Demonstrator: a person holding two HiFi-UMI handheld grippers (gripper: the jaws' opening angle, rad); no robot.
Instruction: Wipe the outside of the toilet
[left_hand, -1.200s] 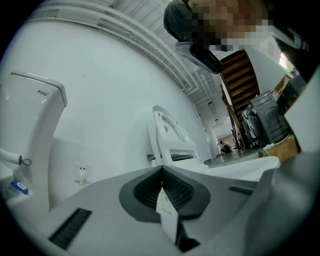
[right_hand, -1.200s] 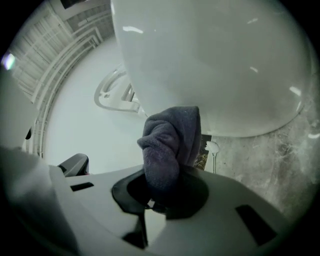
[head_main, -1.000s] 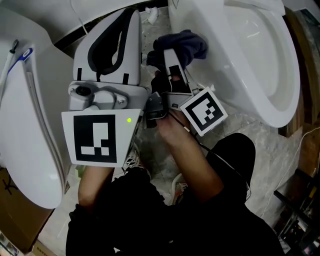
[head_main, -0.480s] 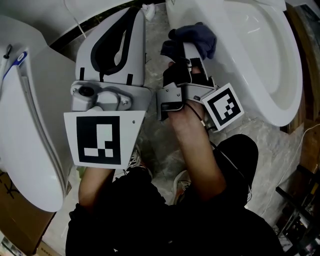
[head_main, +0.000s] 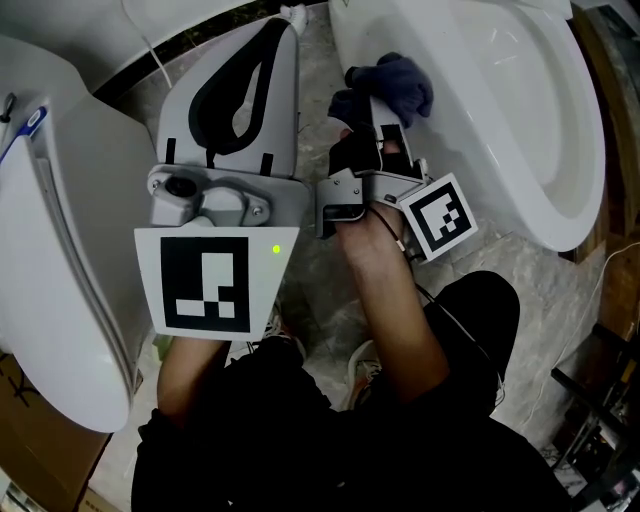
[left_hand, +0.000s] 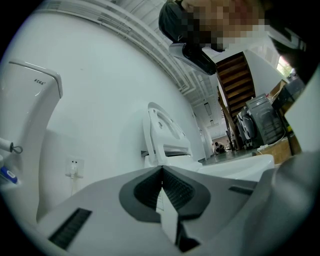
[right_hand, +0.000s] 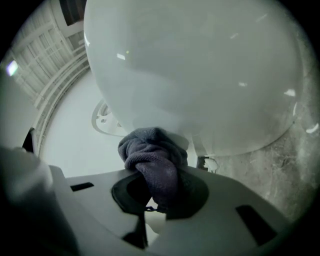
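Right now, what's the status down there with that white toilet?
Left gripper shut, empty, held aside. Right gripper shut on dark blue terry cloth, pressed against white ceramic toilet bowl outer wall. Nothing seen in the way.

The right gripper is pushing the dark blue cloth, clamped between its jaws, farther forward along the toilet bowl outer wall.
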